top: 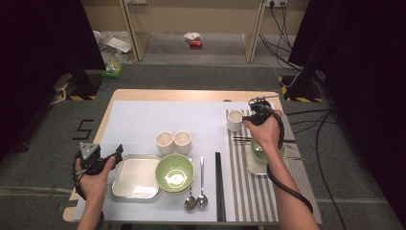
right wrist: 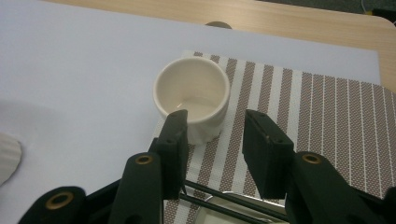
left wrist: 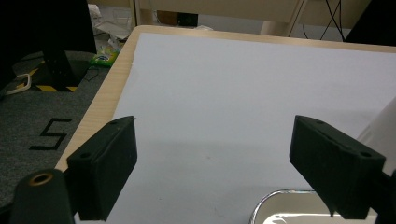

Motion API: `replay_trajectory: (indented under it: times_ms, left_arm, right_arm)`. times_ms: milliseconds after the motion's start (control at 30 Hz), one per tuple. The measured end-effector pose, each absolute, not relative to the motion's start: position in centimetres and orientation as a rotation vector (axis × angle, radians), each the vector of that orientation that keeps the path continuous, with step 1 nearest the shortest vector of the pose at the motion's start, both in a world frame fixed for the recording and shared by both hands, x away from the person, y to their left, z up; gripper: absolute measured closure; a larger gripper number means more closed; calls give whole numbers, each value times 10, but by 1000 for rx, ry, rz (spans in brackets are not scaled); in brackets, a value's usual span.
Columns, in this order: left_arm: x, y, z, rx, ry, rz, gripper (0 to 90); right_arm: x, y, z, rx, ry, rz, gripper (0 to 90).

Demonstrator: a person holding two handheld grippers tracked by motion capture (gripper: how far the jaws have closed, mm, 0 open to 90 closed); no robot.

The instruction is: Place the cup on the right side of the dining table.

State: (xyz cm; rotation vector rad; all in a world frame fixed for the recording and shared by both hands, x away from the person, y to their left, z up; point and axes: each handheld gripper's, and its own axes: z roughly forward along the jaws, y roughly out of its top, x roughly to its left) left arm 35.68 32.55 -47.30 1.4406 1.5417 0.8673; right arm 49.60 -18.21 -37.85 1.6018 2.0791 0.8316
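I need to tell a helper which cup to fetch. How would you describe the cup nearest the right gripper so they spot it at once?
Start at the striped placemat on the right side of the table. At its far left corner stands a small cream cup, upright and empty, just ahead of the right gripper. Two similar cups stand as a pair on the white sheet; this one stands alone on the stripes.

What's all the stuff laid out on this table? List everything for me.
Cups: three, cream; two side by side mid-table, one on the striped mat's far corner.
Bowls: two, green; one mid-table, one on the mat under the person's right arm.
Tray: one, silver, left of the middle bowl.
Spoons: two, silver, near edge.
Chopsticks: black, beside the mat.
Striped mat: one, brown and white, right side.
Sheet: one, white, covering the table.
Left claw: black, open, over the sheet.
Right claw: black, open, just behind the far cup.
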Motion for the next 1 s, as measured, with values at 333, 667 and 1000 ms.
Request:
replay_trajectory:
  times_ms: [333, 667, 1000]
  left_arm:
    - [357, 325, -473, 1447, 1541, 865, 140]
    - [357, 324, -474, 1445, 1542, 866, 140]
    - [357, 324, -474, 1445, 1541, 866, 140]
  right_arm:
    - [478, -187, -380, 1569, 2069, 878, 608]
    - [456, -184, -383, 1533, 2059, 922, 604]
    - [442, -186, -386, 1500, 2048, 971, 603]
